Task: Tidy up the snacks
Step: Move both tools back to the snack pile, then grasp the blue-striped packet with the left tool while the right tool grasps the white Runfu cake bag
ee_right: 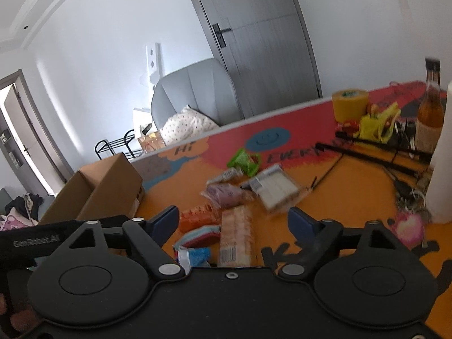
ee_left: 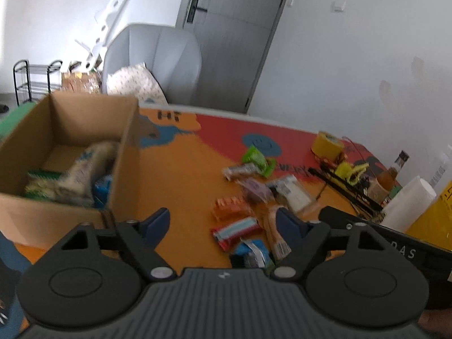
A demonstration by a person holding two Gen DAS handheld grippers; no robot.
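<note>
An open cardboard box (ee_left: pixel 124 152) stands at the left of the colourful table and holds several snack packs (ee_left: pixel 76 178). It also shows in the right wrist view (ee_right: pixel 113 186). A pile of loose snack packs (ee_left: pixel 248 212) lies on the orange table top, with a green pack (ee_left: pixel 255 158) at its far end. In the right wrist view the pile (ee_right: pixel 237 212) lies just ahead of the fingers, with the green pack (ee_right: pixel 244 161) behind it. My left gripper (ee_left: pixel 223 223) is open and empty, between box and pile. My right gripper (ee_right: pixel 234 220) is open and empty above the pile.
A yellow tape roll (ee_left: pixel 327 144), a brown bottle (ee_right: pixel 430 107), a white paper roll (ee_right: pixel 443 152), black rods (ee_left: pixel 344 189) and keys (ee_right: pixel 409 197) crowd the table's right side. A grey armchair (ee_left: pixel 152 59) and a grey door (ee_left: pixel 234 36) stand behind the table.
</note>
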